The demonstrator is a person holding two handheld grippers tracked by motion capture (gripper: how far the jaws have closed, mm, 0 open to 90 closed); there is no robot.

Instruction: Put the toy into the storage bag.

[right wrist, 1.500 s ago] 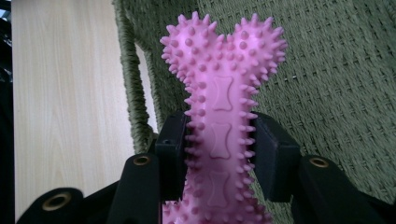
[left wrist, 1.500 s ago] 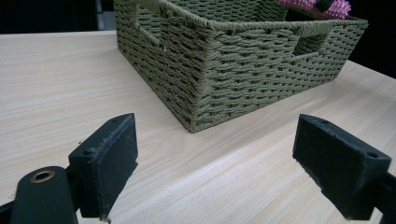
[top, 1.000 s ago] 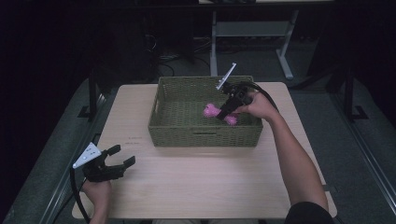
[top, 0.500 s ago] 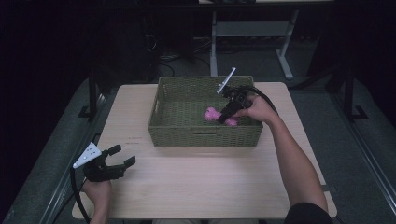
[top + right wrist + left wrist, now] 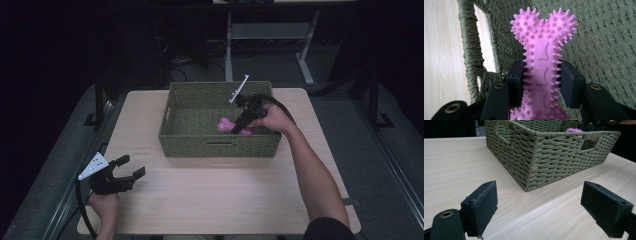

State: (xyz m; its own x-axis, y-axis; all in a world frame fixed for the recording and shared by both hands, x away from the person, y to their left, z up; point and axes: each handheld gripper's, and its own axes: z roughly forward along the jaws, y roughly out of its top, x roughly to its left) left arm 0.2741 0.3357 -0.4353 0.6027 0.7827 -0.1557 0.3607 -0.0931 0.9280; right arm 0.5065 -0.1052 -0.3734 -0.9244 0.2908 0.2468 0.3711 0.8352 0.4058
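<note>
Gripping the pink spiked bone toy [image 5: 541,72] by its shaft, the right gripper [image 5: 241,123] has barely shifted inside the green woven basket [image 5: 220,145], so the placing looks unfinished. Its fingers [image 5: 515,80] press the toy from both sides; the left gripper [image 5: 131,167] rests spread wide and empty on the tabletop [image 5: 210,200].

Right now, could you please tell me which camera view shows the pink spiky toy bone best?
The right gripper view: the pink toy bone is close up, spikes and embossed bone shapes clear, clamped by the right hand-held gripper. The high view shows a small pink patch inside the green basket. The left gripper view shows slivers over the rim and through the handle slot.
</note>
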